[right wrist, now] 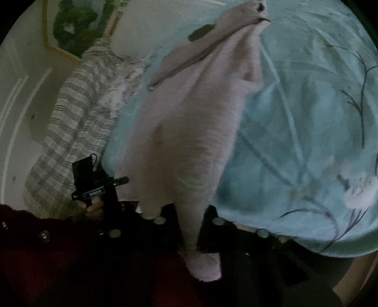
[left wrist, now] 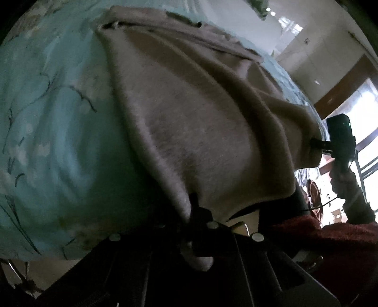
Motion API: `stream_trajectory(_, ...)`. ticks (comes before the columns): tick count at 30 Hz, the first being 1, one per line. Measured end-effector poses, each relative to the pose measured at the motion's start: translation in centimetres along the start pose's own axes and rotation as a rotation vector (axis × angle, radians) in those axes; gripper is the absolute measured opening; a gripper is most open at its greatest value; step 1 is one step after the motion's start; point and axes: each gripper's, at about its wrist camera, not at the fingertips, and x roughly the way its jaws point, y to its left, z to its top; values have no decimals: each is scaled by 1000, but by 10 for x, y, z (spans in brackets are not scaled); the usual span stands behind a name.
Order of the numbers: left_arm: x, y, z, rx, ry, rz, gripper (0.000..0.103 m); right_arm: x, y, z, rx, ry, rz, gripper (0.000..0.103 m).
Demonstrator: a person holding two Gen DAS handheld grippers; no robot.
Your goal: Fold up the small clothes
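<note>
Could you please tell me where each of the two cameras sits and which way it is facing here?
Left wrist: sits on the left gripper, looking along its fingers over the beige garment on the teal floral bedspread; the right gripper shows too.
Right wrist: sits on the right gripper, facing the same garment, with a plaid pillow behind; the left gripper shows.
Shared: garment, bedspread, each other's gripper.

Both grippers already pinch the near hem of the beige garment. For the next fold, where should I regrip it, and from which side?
Judging from its pose, take the far end of the beige garment, near the cuff-like opening, coming from above. That end lies bunched on the blue floral bedsheet, with raised ridges to pinch.
</note>
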Motion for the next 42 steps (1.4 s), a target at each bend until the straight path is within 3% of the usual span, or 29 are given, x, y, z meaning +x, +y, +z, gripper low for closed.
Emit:
stream_trajectory(3,-28,-9,-6,17,-78,-5,3,-13,10,-12,-14,-37,74,9)
stream_trajectory(10,-116,-6,-5,-61,-308,-49,3,-55,17,-19,24,-195,191,9)
stream_trajectory(15,-147,3,17,-108,-422,-65,3,-75,33,4,-7,-288,235,9)
stream_trajectory(23,-151,-9,68,-70,-506,-67,3,-75,44,68,-39,-383,241,9)
stream_trajectory(29,-144,0,129,-98,-573,-37,3,-79,27,133,-14,-481,160,9)
stream_trajectory(34,-128,24,198,-148,-611,39,3,-70,13,200,15,-528,51,8)
stream_trajectory(38,-109,42,255,-189,-616,121,3,-55,-3,248,52,-540,8,8)
stream_trajectory(42,-79,57,309,-193,-588,160,3,-31,-18,288,82,-514,-129,8)
